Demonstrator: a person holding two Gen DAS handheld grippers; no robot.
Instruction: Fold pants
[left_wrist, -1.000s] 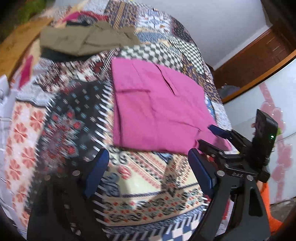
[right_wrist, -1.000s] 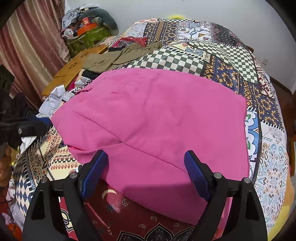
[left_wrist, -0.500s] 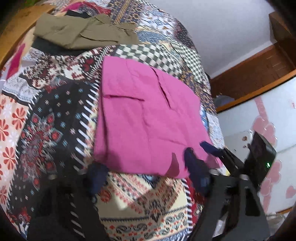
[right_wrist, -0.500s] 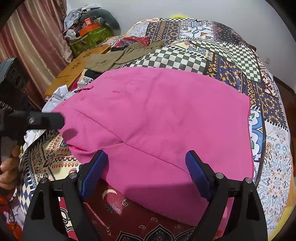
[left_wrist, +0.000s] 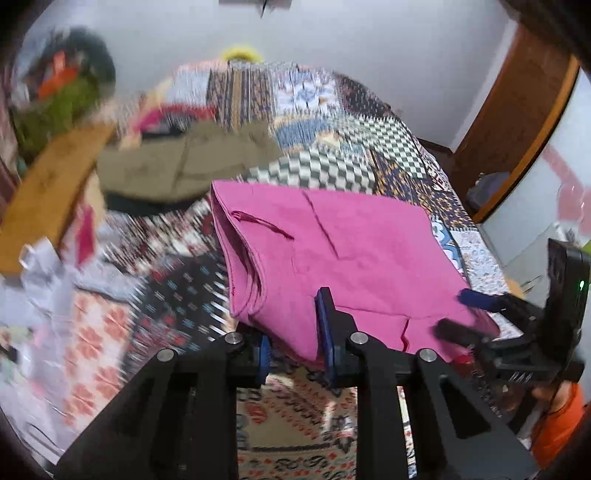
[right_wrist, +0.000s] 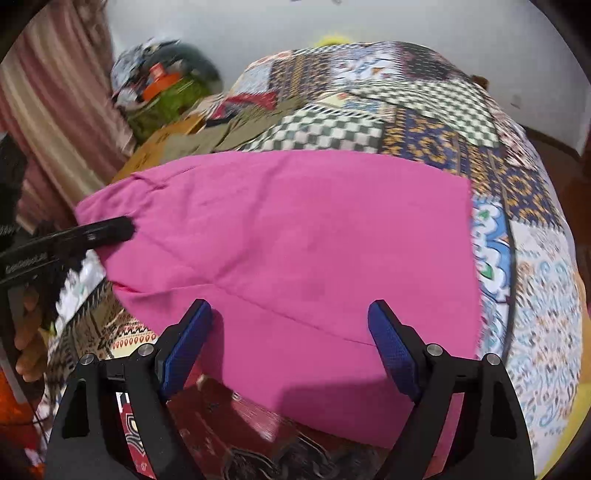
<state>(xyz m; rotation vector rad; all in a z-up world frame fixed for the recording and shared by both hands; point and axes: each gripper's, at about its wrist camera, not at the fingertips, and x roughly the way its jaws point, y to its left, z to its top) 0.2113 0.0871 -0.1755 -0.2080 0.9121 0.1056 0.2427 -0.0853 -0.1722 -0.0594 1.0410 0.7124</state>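
A: Between the left gripper's (left_wrist: 293, 338) jaws, what's there?

B: The near left corner of the pink pants (left_wrist: 332, 254). The 2 blue pads are clenched on that layered edge, at the bed's near side.

A: And the right gripper (right_wrist: 290, 349)?

B: Released, jaws wide apart, hovering over the near right edge of the same pants (right_wrist: 295, 236); whether a pad touches cloth, I can't tell. The pants lie straight ahead of both, already folded into a thick rectangle on the patchwork bedspread (right_wrist: 436, 122), long axis roughly left to right, stacked edges facing left.

A: So the next fold?

B: My guess: it turns on the near edge going away toward the far edge. The left side is gripped; the right must close first, or the cloth lifts skewed.

A: Beyond?

B: Olive garments (left_wrist: 184, 162) toward the far left, a wooden board (left_wrist: 48, 184), then a white wall (left_wrist: 369, 37).
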